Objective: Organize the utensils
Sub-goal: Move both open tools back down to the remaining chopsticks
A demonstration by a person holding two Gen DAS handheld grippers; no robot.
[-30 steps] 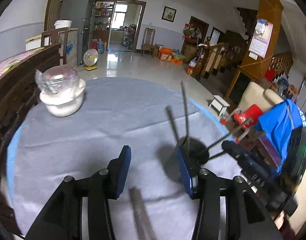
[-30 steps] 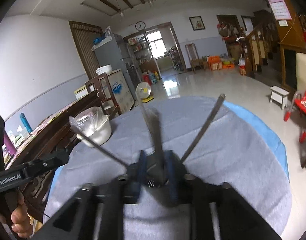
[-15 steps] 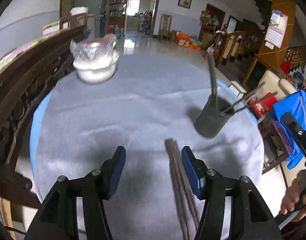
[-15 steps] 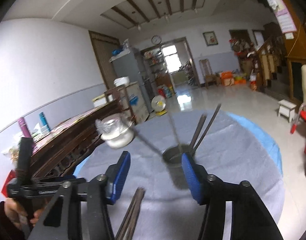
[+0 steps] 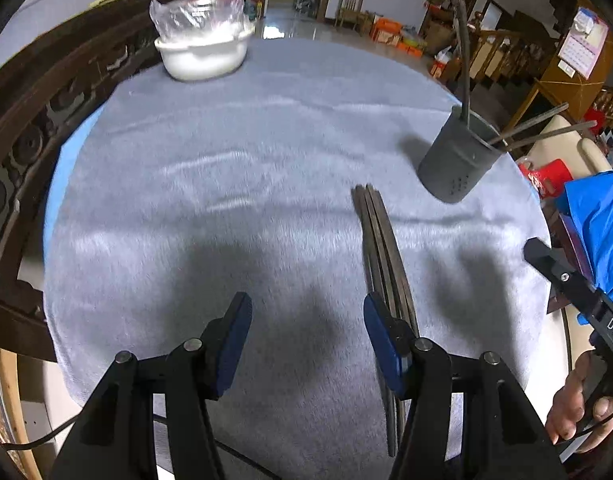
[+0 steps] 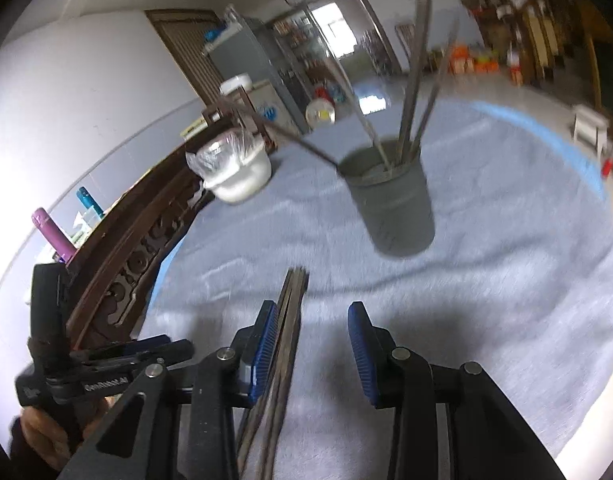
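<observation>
Step in hand: picking the loose chopsticks (image 5: pixel 380 248) off the tabletop (image 5: pixel 234 184) for the grey utensil holder (image 5: pixel 456 164); judged about midway, several chopsticks in holder (image 6: pixel 410 80) already standing there.
Task's thing: bundle of dark chopsticks lying flat on the grey cloth, tips toward 12 o'clock, holder at about 1 o'clock from the tips, near but apart.
Left gripper (image 5: pixel 306 328): jaws apart, nothing between them; bundle passing just outside the right-hand finger, at its 3 o'clock side; jaws just widened, now steady.
Right gripper (image 6: pixel 312 336): jaws apart and just been closing; bundle lying between them, hard against the left-hand pad; far pad clear of it, so no grip yet.
Next move, as judged: centre the bundle between the right jaws, close fully, lift, tilt upright, carry toward 1 o'clock over the holder's mouth.
Risk: sticks splaying or slipping if pinched off-centre; leaning sticks in the holder could be knocked on entry.
Edges: tabletop rim close at 3 o'clock beyond the holder; dark carved wooden furniture (image 5: pixel 38 128) along 9 o'clock.
Open room: wide bare cloth from 10 to 12 o'clock; covered white bowl (image 5: pixel 204 54) far off at 11 o'clock, well apart.
</observation>
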